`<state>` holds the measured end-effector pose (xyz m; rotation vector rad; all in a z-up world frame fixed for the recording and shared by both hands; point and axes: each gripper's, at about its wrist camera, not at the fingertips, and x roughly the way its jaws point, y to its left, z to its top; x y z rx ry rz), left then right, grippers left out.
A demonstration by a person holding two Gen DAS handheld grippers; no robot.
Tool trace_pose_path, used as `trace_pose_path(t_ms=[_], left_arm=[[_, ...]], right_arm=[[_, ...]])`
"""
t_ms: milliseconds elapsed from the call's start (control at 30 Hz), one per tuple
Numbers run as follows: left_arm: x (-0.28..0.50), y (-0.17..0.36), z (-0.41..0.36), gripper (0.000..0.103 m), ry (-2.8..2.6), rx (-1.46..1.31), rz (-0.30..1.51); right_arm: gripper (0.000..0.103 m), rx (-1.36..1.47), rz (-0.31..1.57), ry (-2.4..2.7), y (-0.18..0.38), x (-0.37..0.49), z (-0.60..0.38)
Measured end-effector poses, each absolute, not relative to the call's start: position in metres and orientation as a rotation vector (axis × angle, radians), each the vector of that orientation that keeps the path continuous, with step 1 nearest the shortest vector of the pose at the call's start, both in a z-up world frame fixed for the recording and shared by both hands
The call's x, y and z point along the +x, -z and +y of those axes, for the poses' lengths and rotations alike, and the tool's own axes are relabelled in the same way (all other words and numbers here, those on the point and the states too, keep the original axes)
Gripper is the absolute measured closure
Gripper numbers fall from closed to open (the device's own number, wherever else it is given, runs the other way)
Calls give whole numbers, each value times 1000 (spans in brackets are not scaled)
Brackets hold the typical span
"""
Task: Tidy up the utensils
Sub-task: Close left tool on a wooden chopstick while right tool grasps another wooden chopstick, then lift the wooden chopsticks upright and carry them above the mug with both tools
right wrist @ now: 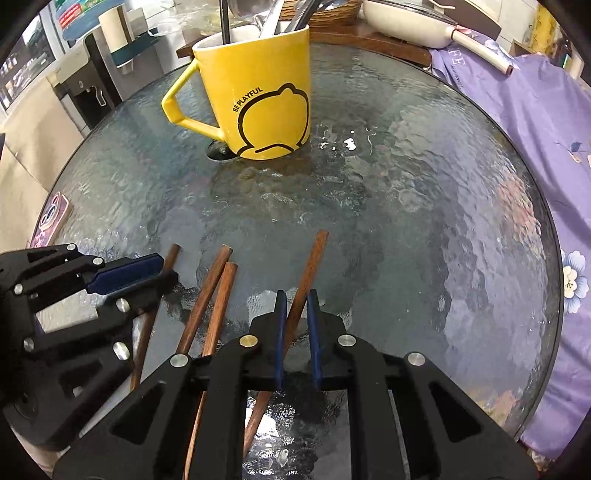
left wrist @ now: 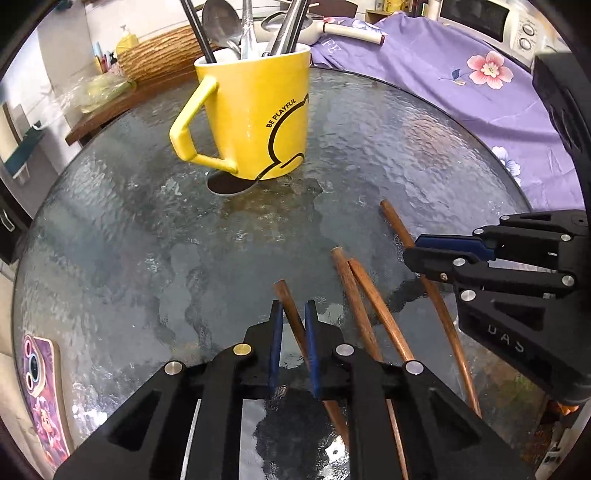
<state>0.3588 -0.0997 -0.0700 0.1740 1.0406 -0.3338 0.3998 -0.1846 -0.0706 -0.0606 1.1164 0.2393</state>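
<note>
Fingers of left gripper (left wrist: pixel 293 314) pinched narrow on leftmost chopstick (left wrist: pixel 291 314); fingers of right gripper (right wrist: pixel 295 306) pinched narrow on rightmost chopstick (right wrist: pixel 308 273). Two loose chopsticks (right wrist: pixel 210 295) lay between them, side by side, on round glass table (right wrist: pixel 406 221). Yellow mug (right wrist: pixel 258 92) stood at 12 o'clock from both grippers, well apart, already holding metal utensils (left wrist: pixel 243 33). Step in hand, by my judgement: grasp made, lift not begun. Next move called for raising each stick clear, tipping upright, lowering into mug without snagging utensils.
</note>
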Motion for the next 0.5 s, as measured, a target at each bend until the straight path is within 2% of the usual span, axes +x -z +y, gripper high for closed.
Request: trace_pose_path(t_ms=[100,500], left_arm=[[359,70,-92,94,337,134,1037],[339,48,-54,96,342,-93,949]], right_arm=[[95,-32,1093,-231,72,398,-187],[96,169,1000,-227,64,382,-213]])
